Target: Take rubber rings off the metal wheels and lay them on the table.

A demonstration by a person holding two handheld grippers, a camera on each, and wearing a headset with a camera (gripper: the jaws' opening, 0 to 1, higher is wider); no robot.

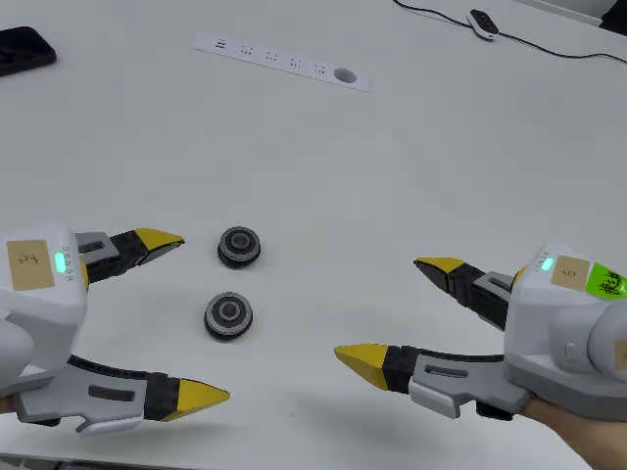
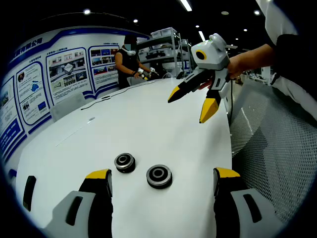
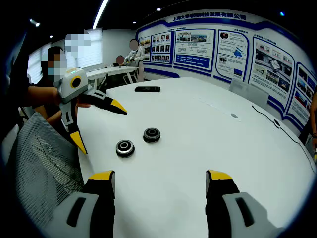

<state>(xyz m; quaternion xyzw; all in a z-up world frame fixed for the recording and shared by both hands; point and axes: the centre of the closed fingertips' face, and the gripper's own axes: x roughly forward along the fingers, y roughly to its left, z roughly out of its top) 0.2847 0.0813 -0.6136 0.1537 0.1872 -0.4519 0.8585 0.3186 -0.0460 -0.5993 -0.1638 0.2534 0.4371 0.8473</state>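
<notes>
A: Jaws?
B: L gripper (image 1: 178,316): spread wide, nothing betw. them. R gripper (image 1: 401,310): same, spread, holding nothing.
A: Where're the wheels?
B: Two, lying flat on the table (image 1: 411,166), betw. the grippers but much closer to L. The far wheel (image 1: 239,246) is just right of L's upper tip, not touching. The near wheel (image 1: 228,316) sits just ahead of the gap betw. L's tips. They're close to each other, a bit apart.
A: And the rings?
B: Dark rings (image 1: 211,315) round each rim, on the wheels as far as I can tell.
A: R side?
B: Well apart from both, tips aimed left twd them. In right gripper view both wheels lie ahead, left of centre, w/ L beyond them. In left gripper view R shows past the wheels, held up off the table.
A: Anything else on top?
B: White strip (image 1: 282,60) at the far side, black phone (image 1: 24,49) far left, cable (image 1: 482,23) far right.
</notes>
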